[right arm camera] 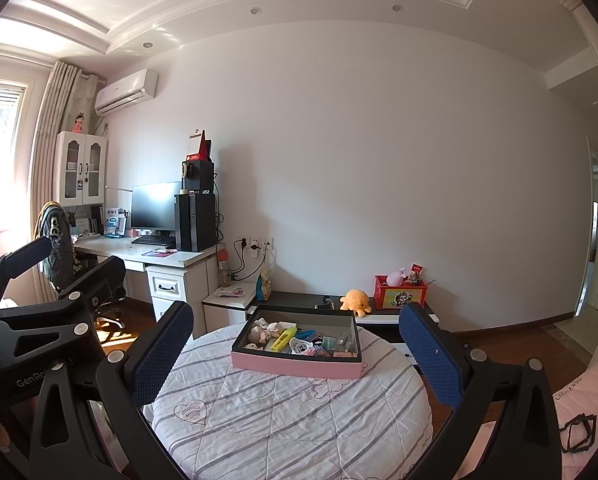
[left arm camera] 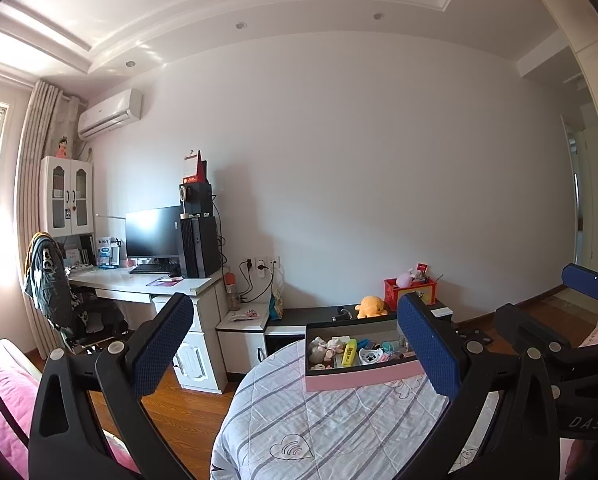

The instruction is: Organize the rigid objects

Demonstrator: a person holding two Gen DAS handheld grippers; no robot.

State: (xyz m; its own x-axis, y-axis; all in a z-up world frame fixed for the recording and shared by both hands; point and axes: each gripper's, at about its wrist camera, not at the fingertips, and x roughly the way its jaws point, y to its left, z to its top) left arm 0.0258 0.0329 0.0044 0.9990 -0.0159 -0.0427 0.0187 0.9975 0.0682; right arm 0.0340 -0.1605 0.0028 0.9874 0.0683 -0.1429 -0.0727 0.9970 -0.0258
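Pink tray [right arm camera: 295, 366]: sitting on the far part of the round bed [right arm camera: 291, 420], its dark inner walls showing, pink outer wall facing the cameras.
Contents [right arm camera: 299, 340]: small rigid things lying loose together inside, among them a yellow highlighter-like bar [right arm camera: 283, 339], pale figurines [right arm camera: 264, 330] and clear little cases; too small for naming each.
Progress: everything seen is already lying in the tray, unsorted; this is fitting either a gathered-up finish or a jumble awaiting sorting, and nothing is settling which.
Left tool [left arm camera: 295, 348]: gaping wide, carrying nothing, hanging well short of the tray.
Right tool [right arm camera: 295, 354]: likewise spread wide and empty, facing the tray from above the bed.
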